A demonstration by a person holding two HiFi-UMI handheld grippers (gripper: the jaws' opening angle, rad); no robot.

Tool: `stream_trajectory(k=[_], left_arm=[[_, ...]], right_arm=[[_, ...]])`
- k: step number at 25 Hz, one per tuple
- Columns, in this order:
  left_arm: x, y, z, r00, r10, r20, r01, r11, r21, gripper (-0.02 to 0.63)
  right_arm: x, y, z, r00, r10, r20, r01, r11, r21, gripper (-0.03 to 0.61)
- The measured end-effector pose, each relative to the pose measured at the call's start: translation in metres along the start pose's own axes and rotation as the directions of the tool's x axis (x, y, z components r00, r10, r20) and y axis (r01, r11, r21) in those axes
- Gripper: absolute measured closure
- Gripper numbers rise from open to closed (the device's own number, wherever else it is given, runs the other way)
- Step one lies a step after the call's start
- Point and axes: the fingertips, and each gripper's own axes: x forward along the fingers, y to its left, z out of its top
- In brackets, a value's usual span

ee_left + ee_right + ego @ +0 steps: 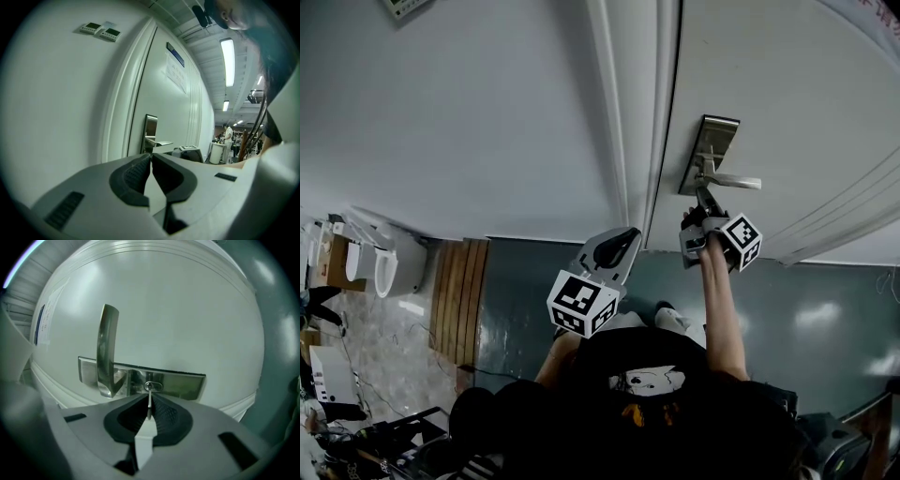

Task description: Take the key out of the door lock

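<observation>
The right gripper [149,398] has its fingers pinching the key [149,409], which sits edge-on in the keyhole [153,386] of the steel lock plate [185,384] on the white door [187,310], beside the lever handle [107,348]. The left gripper [151,158] hangs apart from the door, its fingers pressed together on nothing.

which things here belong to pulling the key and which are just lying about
Job: thin silver metal key in the keyhole; brushed steel lock plate; right tongs, shut on the key.
Lying about: left tongs, shut and empty; steel lever handle; two white wall switch panels; wooden slatted floor panel.
</observation>
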Motion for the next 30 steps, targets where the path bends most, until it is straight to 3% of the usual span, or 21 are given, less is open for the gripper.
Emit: stream_trajectory(k=[12, 22, 30], left_arm=[[-0.009, -0.015, -0.008, 0.998, -0.066, -0.009, 0.066, 0.998, -0.009, 0.594], [-0.017, -0.021, -0.028, 0.994, -0.1, -0.035, 0.098, 0.994, -0.041, 0.594], [-0.015, -0.033, -0.046, 0.99, -0.124, -0.067, 0.12, 0.991, -0.06, 0.594]], right_arm=[[-0.048, 0.012, -0.027, 0.998, 0.004, -0.059, -0.012, 0.989, -0.145, 0.558], [-0.1, 0.012, -0.049, 0.994, -0.042, -0.1, 0.009, 0.95, -0.312, 0.558], [-0.143, 0.003, -0.062, 0.986, -0.088, -0.144, 0.026, 0.922, -0.387, 0.558]])
